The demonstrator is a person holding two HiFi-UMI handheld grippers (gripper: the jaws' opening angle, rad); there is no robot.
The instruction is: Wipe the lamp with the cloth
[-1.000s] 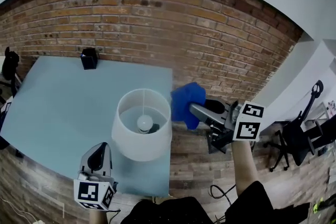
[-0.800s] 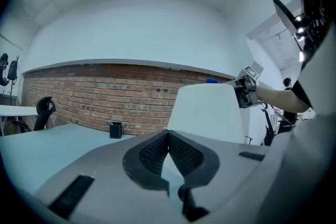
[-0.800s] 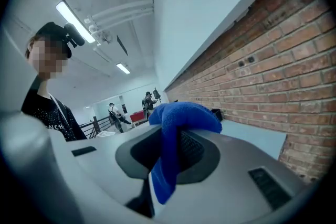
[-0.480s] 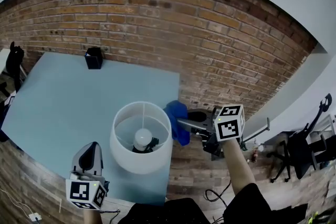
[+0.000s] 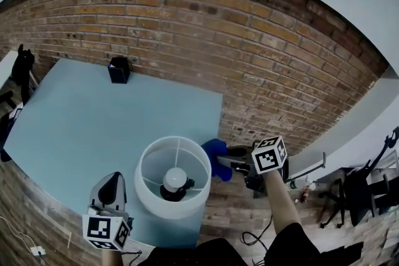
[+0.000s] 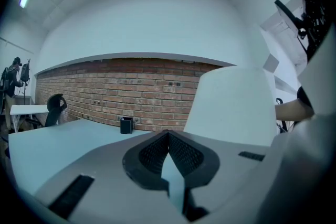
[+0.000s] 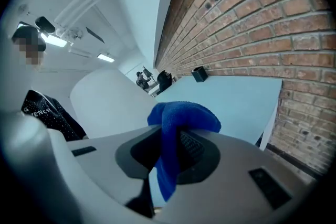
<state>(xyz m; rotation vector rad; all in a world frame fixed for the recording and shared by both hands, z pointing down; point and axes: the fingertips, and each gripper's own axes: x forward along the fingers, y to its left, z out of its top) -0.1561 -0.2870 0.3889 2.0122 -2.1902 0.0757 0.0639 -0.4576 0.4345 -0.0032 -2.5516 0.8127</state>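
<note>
Blue cloth (image 5: 216, 151) pinched in right gripper (image 5: 225, 162), head view, just beside right side of white lamp (image 5: 171, 209) shade at table's (image 5: 75, 115) front right corner. Left gripper (image 5: 111, 187) near front edge, beside lamp. Black cup (image 5: 118, 70) by far edge. Left gripper view: jaws together, nothing betw. them, shade to the right. Right gripper view: jaws clamped on cloth, shade at left.

Blue cloth (image 5: 216, 155), white lamp (image 5: 174, 178)

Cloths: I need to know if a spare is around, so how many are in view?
1: the blue cloth, clamped in the right gripper beside the lamp shade. No other shows.
</note>
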